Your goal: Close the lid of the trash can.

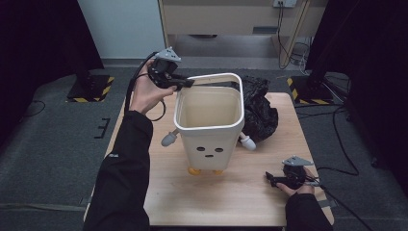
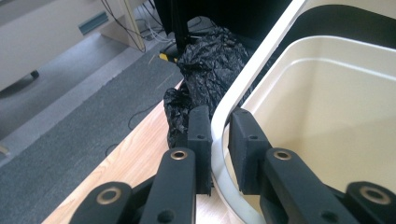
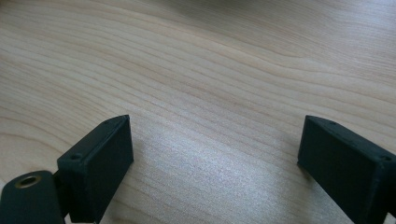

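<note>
1. Where the bin point(image 1: 210, 126) stands, near the middle of the bench point(image 1: 231, 197) and a little toward its far edge, the left gripper point(image 1: 188, 83) reaches its far left rim corner.
2. In the left gripper view the two black fingers point(image 2: 201, 140) are nearly closed, one outside and one inside the white rim point(image 2: 243, 88). The outer finger lies against the rim; a thin gap shows at the inner one, so I cannot tell whether the pinch is firm.
3. A crumpled black bag point(image 1: 259, 113) lies on the bench touching the bin's right side, toward the far right corner.
4. The right gripper point(image 1: 270, 179) rests low near the bench's near right corner.
5. Its fingers point(image 3: 100, 163) stand wide apart over bare wood, holding nothing.
</note>
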The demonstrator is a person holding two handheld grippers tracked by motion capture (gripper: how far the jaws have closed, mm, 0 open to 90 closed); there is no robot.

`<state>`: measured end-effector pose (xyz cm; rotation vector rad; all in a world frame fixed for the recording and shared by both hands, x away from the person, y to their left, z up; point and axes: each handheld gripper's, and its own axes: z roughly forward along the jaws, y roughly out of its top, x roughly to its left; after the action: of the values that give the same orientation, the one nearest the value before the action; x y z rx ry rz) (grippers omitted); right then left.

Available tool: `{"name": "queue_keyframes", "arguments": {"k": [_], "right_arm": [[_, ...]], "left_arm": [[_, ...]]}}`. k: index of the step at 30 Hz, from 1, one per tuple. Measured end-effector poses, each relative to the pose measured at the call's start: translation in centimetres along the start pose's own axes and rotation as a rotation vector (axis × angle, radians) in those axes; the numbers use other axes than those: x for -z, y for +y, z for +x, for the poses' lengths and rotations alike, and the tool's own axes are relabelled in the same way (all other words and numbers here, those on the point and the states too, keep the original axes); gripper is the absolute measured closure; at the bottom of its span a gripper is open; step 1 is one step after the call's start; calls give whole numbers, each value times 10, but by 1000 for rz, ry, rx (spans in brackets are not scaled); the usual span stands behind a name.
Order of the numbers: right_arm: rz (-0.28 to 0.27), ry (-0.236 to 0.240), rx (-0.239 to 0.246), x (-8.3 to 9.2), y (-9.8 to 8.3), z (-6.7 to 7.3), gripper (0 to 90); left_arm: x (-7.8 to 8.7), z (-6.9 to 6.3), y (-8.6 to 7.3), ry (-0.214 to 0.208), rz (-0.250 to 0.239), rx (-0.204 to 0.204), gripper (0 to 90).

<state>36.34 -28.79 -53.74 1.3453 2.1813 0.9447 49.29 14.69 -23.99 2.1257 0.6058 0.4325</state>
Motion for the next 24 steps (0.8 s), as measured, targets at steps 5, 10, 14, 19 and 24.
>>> {"name": "queue_keyframes", "arguments": {"k": [5, 10, 14, 19, 24], "right_arm": [[-1, 3, 1, 0, 0, 0, 103], [-1, 5, 1, 0, 0, 0, 104], [-2, 5, 2, 0, 0, 0, 104], [-1, 6, 1, 0, 0, 0, 103], [-1, 6, 1, 0, 0, 0, 103]], "left_arm": [[-3, 0, -3, -8, 7, 7, 786], [-10, -1, -5, -13, 26, 13, 759], [-10, 1, -7, -18, 15, 30, 745], [-6, 3, -11, -37, -62, 64, 609], [1, 6, -16, -26, -105, 80, 543]]}}
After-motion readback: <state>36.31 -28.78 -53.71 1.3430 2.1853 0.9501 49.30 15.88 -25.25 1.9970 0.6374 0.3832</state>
